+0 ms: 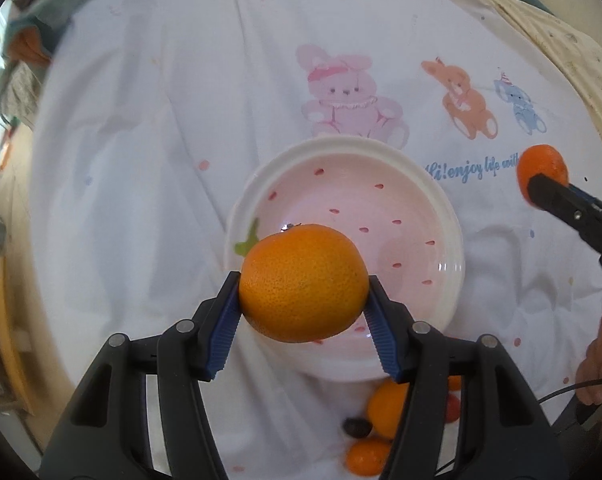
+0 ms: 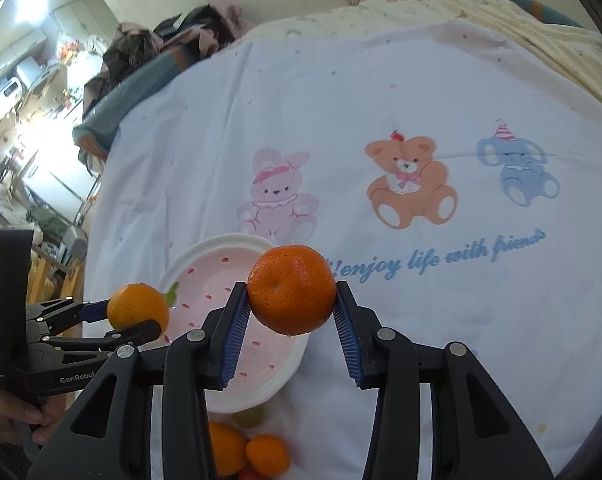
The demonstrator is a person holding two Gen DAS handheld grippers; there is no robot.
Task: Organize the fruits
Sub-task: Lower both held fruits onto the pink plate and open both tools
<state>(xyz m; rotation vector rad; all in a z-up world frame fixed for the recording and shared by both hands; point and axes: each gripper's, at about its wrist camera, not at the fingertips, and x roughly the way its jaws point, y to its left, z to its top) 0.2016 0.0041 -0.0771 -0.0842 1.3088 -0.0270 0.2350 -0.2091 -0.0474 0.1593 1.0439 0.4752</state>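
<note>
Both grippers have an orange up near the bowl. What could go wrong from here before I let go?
1. The left gripper pinches its orange only at the sides; it may slip out early.
2. The right gripper carries its orange toward the same bowl; the two may collide over it.
3. The bowl sits on a wrinkled cloth; dropped fruit could bounce or tip it toward the loose fruit beside it.
</note>
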